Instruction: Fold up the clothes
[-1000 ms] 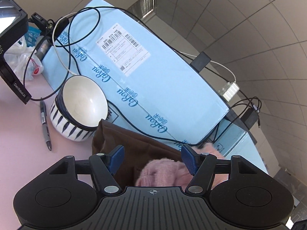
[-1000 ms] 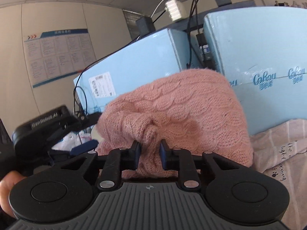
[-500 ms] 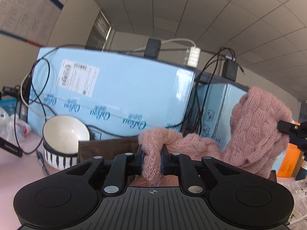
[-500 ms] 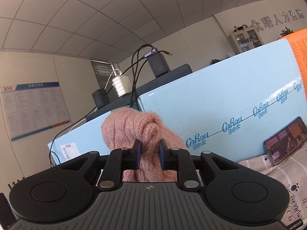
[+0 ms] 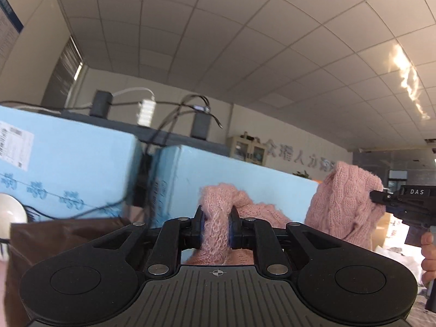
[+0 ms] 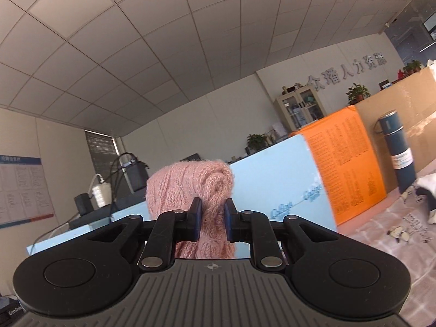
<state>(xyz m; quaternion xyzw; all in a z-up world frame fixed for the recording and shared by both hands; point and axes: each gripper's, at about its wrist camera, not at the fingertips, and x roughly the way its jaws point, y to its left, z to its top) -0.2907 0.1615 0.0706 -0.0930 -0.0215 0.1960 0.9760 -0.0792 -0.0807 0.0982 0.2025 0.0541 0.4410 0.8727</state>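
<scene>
Up high, the left gripper (image 5: pixel 215 224) pinches a bunch of the fuzzy pink cable-knit sweater (image 5: pixel 343 204); the right gripper (image 6: pixel 213 219) clamps another bunch, lifting it above the pale blue boxes (image 5: pixel 81 174). Left of the sweater sit a brown cloth (image 5: pixel 62 237) and a white bowl (image 5: pixel 11 212).

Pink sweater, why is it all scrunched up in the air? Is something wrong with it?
The pink sweater isn't torn. It looks odd because it hangs bunched and lumpy, not flat: the left hand-held gripper pinches one wad and the right hand-held gripper another, both lifted up.
</scene>
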